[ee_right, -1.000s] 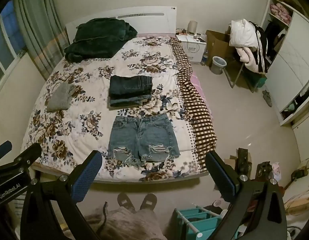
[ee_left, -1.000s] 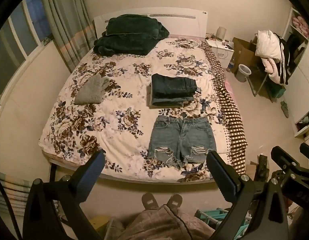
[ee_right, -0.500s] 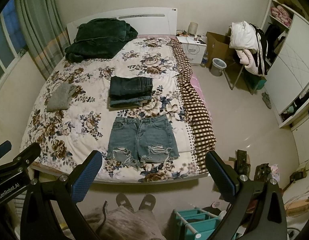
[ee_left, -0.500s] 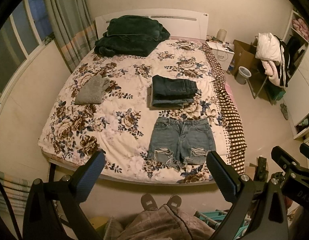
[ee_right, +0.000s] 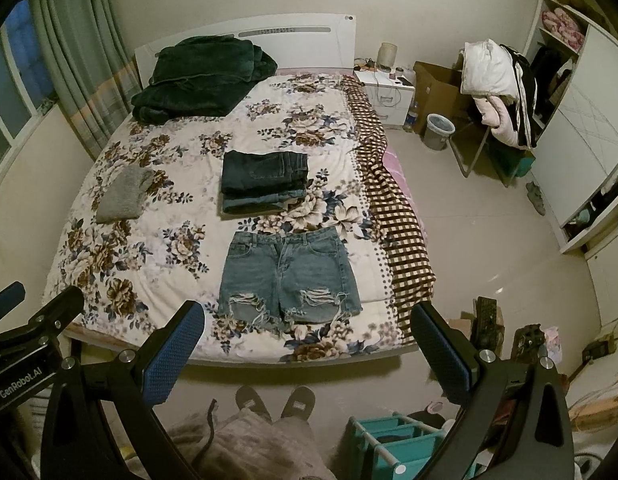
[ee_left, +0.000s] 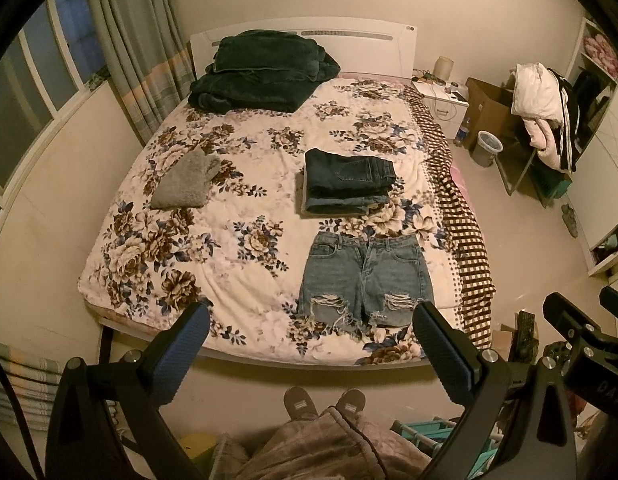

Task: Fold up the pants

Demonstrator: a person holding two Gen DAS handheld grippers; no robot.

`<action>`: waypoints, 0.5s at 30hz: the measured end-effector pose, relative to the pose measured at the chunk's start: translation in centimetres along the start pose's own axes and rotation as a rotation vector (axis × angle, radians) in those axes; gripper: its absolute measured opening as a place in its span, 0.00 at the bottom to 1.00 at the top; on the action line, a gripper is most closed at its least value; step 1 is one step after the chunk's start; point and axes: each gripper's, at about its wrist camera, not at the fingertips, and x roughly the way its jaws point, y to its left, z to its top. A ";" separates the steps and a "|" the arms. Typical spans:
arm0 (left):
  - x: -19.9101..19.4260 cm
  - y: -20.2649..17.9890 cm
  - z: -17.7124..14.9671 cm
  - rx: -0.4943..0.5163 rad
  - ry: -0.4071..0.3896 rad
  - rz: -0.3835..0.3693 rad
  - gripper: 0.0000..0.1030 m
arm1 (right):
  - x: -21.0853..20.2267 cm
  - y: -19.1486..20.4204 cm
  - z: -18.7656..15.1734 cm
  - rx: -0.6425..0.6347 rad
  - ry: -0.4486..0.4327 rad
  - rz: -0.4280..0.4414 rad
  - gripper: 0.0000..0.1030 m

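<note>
Both views have drifted slightly; nothing on the bed has shifted. Denim shorts lie flat and unfolded near the foot edge, behind them a folded dark jeans stack, probably finished. The left hand-held gripper and right hand-held gripper hover empty, jaws spread wide.

One pair of denim shorts, one stack of folded jeans, one grey sweater, one green blanket, two grippers: left gripper, right gripper

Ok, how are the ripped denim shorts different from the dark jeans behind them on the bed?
The denim shorts lie spread flat in a single layer; the dark jeans are folded into a stack. The shorts are light blue with frayed, ripped hems; the jeans are dark navy. The shorts sit nearer the foot edge. Both are denim and lie on the floral bedspread.
</note>
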 end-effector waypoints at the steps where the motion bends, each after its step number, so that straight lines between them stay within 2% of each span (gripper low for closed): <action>1: -0.1 0.0 0.1 0.001 0.000 0.000 1.00 | 0.0 0.0 0.0 0.000 0.000 0.000 1.00; 15: 0.0 0.1 0.1 -0.003 -0.003 0.000 1.00 | -0.4 0.2 -0.1 0.000 -0.002 0.006 1.00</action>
